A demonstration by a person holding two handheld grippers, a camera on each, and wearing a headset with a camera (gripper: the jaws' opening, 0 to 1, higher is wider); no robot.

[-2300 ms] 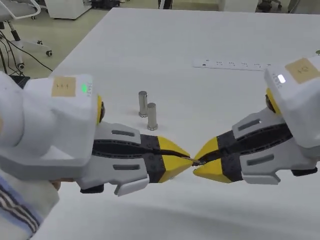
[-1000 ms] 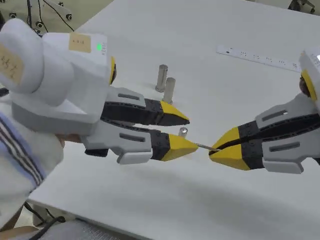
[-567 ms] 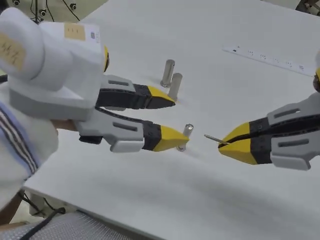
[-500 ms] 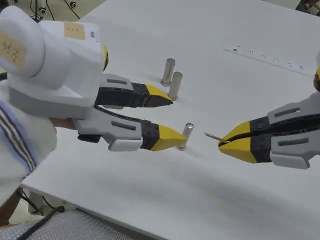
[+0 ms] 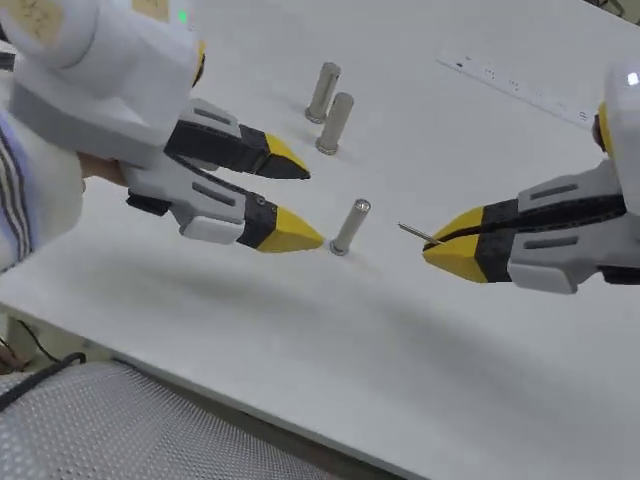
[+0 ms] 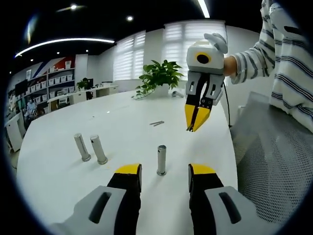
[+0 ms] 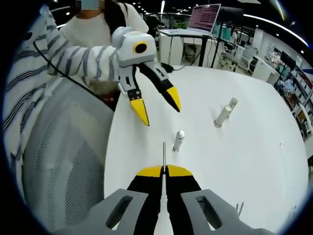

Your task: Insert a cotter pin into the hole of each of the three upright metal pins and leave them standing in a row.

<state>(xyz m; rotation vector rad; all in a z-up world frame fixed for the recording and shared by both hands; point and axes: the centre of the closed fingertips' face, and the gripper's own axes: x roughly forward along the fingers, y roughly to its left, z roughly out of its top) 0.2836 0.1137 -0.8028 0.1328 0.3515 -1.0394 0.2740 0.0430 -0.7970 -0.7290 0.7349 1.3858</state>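
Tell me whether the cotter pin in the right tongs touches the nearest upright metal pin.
Apart. The head view shows bare table between the tip of the cotter pin and the nearest metal pin.

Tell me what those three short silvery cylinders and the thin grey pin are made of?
Three short silvery cylinders: likely bare steel, smooth satin grey with bright glints on top. Thin grey pin, held in the right gripper: probably metal wire, faintly shiny, too thin to be sure.
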